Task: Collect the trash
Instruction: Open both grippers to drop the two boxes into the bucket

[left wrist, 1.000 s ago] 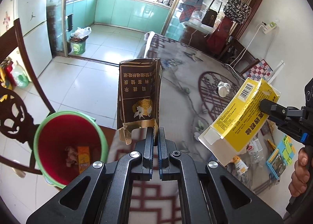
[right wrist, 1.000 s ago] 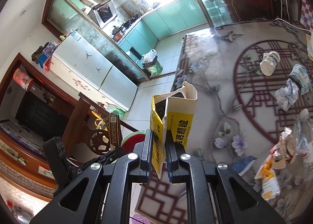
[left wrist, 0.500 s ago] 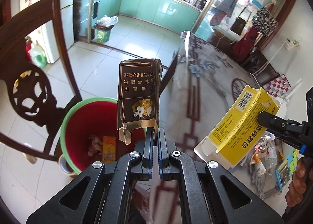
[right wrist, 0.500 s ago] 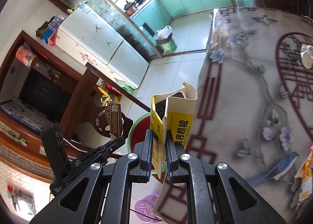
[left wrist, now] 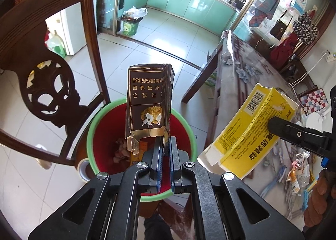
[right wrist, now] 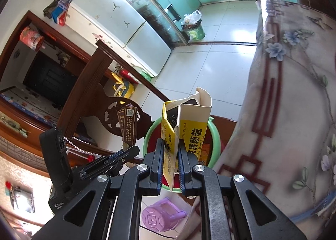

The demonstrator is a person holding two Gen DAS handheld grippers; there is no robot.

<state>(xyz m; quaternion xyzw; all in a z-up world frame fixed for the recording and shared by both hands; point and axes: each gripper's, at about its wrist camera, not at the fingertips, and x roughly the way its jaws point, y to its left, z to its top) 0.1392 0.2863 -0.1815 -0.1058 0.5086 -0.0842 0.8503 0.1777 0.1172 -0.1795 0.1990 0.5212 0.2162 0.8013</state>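
My left gripper (left wrist: pixel 165 141) is shut on the torn lower edge of a brown cigarette box (left wrist: pixel 148 101), which stands upright over the red bin with a green rim (left wrist: pixel 92 126). In the right wrist view that same brown cigarette box (right wrist: pixel 128 123) and the left gripper (right wrist: pixel 126 151) appear at the left. My right gripper (right wrist: pixel 170 149) is shut on a flattened yellow and white medicine box (right wrist: pixel 184 128), held above the bin (right wrist: pixel 148 137). From the left wrist view the yellow box (left wrist: pixel 247 135) hangs just right of the bin. Some trash lies inside the bin.
A dark carved wooden chair (left wrist: pixel 42 68) stands left of the bin. The table with a flowered cloth (right wrist: pixel 294 93) is on the right, with more litter (left wrist: pixel 294 168) on it. A purple stool (right wrist: pixel 161 217) sits on the floor. A green kitchen bin (left wrist: pixel 130 24) stands far off.
Both grippers have moved off the table toward the red bin and downward, each still holding its box. The bin now sits right under the boxes and looks larger.
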